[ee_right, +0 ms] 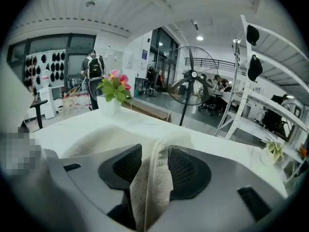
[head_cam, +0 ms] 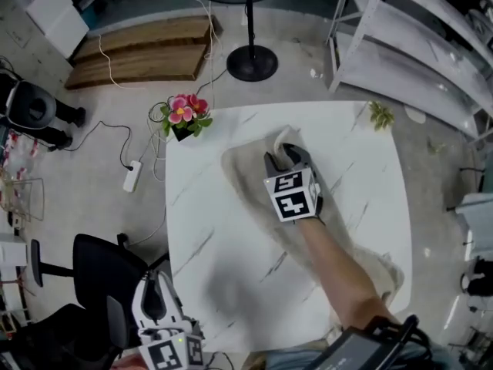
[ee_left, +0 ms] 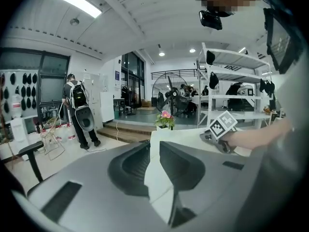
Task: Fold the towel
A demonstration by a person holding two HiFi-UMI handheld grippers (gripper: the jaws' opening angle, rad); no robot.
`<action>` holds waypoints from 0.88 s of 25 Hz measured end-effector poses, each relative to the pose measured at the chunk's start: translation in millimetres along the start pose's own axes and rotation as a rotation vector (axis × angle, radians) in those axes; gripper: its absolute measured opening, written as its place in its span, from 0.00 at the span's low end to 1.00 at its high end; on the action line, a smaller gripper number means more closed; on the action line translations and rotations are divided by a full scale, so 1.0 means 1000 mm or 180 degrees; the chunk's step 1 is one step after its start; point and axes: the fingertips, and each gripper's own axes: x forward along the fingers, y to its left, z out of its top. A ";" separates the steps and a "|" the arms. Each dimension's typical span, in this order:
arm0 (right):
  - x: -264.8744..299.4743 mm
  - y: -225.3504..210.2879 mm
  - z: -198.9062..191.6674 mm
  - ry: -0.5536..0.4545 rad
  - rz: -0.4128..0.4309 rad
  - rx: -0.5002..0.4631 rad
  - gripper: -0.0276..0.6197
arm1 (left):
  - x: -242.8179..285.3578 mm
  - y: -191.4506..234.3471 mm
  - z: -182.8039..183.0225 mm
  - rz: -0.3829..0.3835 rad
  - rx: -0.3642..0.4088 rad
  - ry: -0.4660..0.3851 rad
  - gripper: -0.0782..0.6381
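A beige towel (head_cam: pixel 246 179) lies in a long diagonal band across the white marble table (head_cam: pixel 208 245). My right gripper (head_cam: pixel 286 154) is over the towel's far end, where a raised corner (head_cam: pixel 285 137) stands just ahead of its tips. In the right gripper view a fold of towel (ee_right: pixel 152 187) stands upright between the jaws of the right gripper (ee_right: pixel 154 153), which are wide apart and loose around it. My left gripper (head_cam: pixel 152 282) hovers off the table's near-left corner. In its own view the left gripper (ee_left: pixel 153 149) has its jaws a narrow gap apart with nothing between them.
A pot of pink flowers (head_cam: pixel 183 116) sits at the table's far-left corner, and a small green sprig (head_cam: pixel 380 115) at the far right. A black office chair (head_cam: pixel 100 276) is by my left gripper. A fan stand (head_cam: pixel 252 60) and white shelving (head_cam: pixel 416 45) stand beyond the table.
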 end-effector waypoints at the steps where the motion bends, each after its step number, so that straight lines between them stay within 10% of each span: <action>1: 0.006 -0.001 -0.004 0.0055 -0.0008 0.0015 0.33 | 0.005 0.001 -0.002 -0.0011 -0.0019 0.0022 0.20; 10: 0.014 -0.021 -0.006 0.0198 -0.0310 0.0087 0.13 | 0.022 0.019 -0.008 -0.0015 -0.0093 0.0084 0.20; 22: -0.082 0.054 0.092 -0.0525 -0.0115 -0.0044 0.12 | -0.009 0.038 0.021 -0.0204 -0.0062 -0.0231 0.20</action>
